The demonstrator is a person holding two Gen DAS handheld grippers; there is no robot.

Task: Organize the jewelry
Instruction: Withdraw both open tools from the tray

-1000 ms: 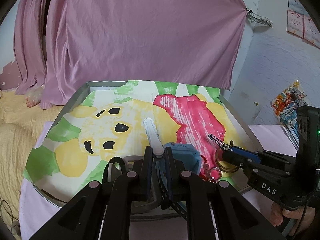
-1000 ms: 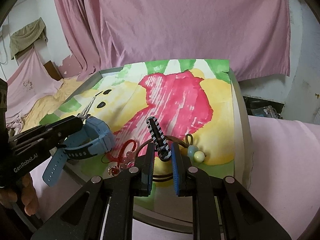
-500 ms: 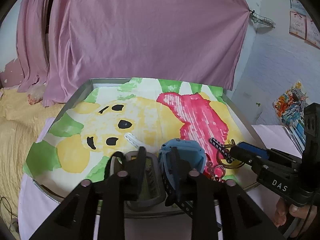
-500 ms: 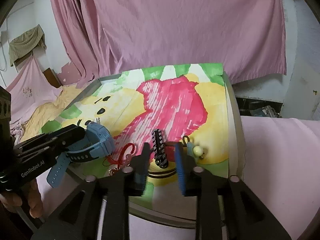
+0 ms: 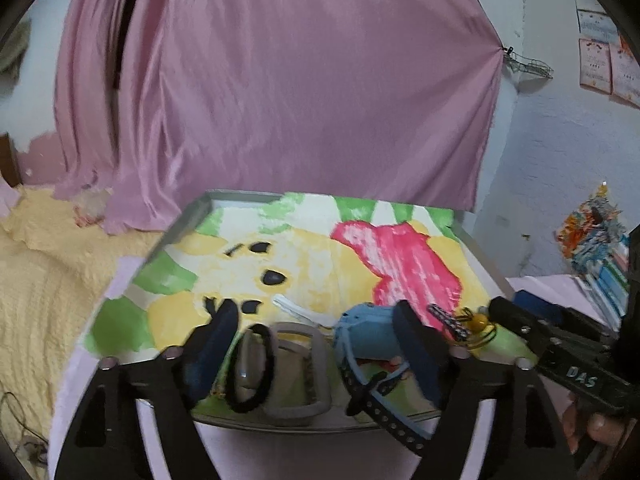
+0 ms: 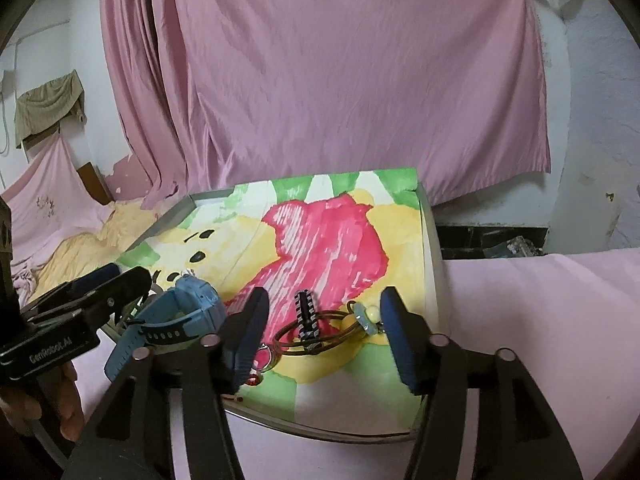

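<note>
1. A metal tray lined with a painted sheet of yellow, green and red carries all the jewelry, which lies along its near edge.
2. At the near left of the tray sits a grey oval dish, with a black hair tie looped over its left rim.
3. The left gripper hangs over this near edge with its fingers spread wide, holding nothing.
4. A white clip lies on the sheet just beyond the dish.
5. A blue watch rests between the two grippers, its strap hanging past the near edge.
6. A black-and-white striped clip lies across a brown ring bracelet near the near right corner, with pale beads just to its right.
7. The right gripper has its fingers wide apart on either side of the striped clip and bracelet, touching neither.
8. A pink cloth hangs behind the tray.
</note>
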